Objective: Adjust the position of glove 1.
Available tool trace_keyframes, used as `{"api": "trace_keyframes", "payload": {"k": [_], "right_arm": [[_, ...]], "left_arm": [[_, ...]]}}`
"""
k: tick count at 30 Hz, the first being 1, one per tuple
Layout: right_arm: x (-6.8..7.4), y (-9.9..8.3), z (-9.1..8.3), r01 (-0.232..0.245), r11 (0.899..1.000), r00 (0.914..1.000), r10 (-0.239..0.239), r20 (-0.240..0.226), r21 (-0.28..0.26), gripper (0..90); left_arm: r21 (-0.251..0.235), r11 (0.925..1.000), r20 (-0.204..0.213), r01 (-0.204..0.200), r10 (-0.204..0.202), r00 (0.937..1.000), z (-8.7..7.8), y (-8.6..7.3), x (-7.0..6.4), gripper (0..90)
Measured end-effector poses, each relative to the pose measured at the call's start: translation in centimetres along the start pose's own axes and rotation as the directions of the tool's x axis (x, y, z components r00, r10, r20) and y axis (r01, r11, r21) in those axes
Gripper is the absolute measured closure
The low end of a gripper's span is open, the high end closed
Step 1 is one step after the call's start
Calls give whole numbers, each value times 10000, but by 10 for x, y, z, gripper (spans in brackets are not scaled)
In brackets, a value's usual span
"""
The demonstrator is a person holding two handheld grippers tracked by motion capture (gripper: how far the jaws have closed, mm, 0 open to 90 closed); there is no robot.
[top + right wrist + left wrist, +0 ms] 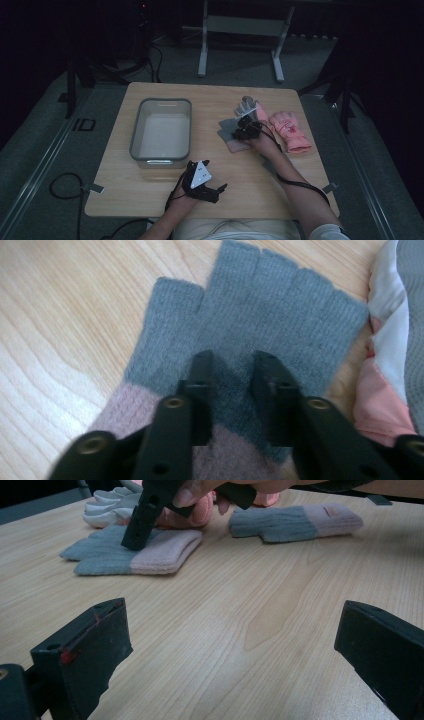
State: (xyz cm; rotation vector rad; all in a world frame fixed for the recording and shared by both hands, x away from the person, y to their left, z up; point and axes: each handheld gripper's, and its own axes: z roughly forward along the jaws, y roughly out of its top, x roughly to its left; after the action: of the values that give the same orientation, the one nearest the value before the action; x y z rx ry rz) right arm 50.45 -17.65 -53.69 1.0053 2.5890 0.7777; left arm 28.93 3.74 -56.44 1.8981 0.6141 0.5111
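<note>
Your right gripper [232, 365] sits on the grey fingerless glove [260, 315] at the table's right, jaws narrowly parted, nothing pinched yet. Close squarely on the knit palm before lifting. Your left gripper [235, 645] rests wide open, empty.

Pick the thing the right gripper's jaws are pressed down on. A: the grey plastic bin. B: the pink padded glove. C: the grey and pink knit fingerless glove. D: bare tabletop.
C: in the right gripper view the right gripper has both jaws, set a little apart, planted on the grey and pink knit glove, on its grey palm.
</note>
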Motion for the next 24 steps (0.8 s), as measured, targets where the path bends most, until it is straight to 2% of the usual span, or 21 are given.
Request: {"api": "trace_keyframes", "payload": {"k": [1,2,3,7,8,10,12,13,14,15,16,17,19,21,22,23,24], "right_arm": [[0,1,0,-108,9999,9999,108,20,19,779],[0,1,0,-108,9999,9999,108,20,19,779],[0,2,1,-436,9991,9990,436,-91,-3,831],[4,0,0,-1040,9944,9944,1036,-210,-204,849],[9,-1,-4,-1169,9923,9931,1167,-77,-400,855],[15,-2,-13,-1597,9852,9870,1581,-297,-623,857],[25,-2,-29,-2073,9716,9780,2029,-488,-1140,857],[25,-2,-29,-2073,9716,9780,2029,-488,-1140,857],[36,-6,-45,-2515,9531,9678,2457,-547,-1686,857],[41,-8,-49,-2530,9510,9674,2469,-562,-1777,857],[47,-12,-55,-2517,9484,9676,2511,-279,-1927,857],[52,-17,-61,-2647,9417,9632,2687,-90,-2079,857],[59,-26,-71,-3075,9240,9500,3118,-176,-2273,857],[67,-34,-82,-3182,9112,9432,3321,97,-2616,857],[72,-39,-88,-3357,8971,9351,3542,134,-2871,858],[77,-43,-93,-3370,8892,9314,3629,286,-3096,858],[82,-48,-99,-3265,8855,9306,3624,516,-3305,858]], "left_arm": [[-4,10000,-7,15,-15,10000,0,0,0,10],[-4,10000,-7,15,-15,10000,0,0,0,10],[16,10000,-62,39,-39,10000,0,0,0,10],[6,10000,-69,81,-81,9999,0,0,0,10],[-9,9999,-56,122,-122,9999,0,0,1,10],[-23,9999,-48,126,-126,9999,0,0,1,10],[-12,10000,-61,85,-85,9999,0,0,1,10],[-12,10000,-61,85,-85,9999,0,0,1,10],[-3,10000,-46,80,-80,10000,0,0,1,10],[-17,9999,-44,105,-105,9999,0,0,1,10],[-19,9999,-38,126,-126,9999,0,0,1,10],[-24,9999,-36,161,-161,9999,0,0,1,10],[-39,9999,-53,166,-167,9998,0,0,2,10],[-48,9997,-45,222,-222,9997,-1,0,2,10],[-49,9997,-54,225,-225,9997,0,0,2,10],[-51,9997,-42,230,-230,9997,-1,0,2,10],[-60,9997,-28,233,-233,9997,-1,0,2,10]]}}
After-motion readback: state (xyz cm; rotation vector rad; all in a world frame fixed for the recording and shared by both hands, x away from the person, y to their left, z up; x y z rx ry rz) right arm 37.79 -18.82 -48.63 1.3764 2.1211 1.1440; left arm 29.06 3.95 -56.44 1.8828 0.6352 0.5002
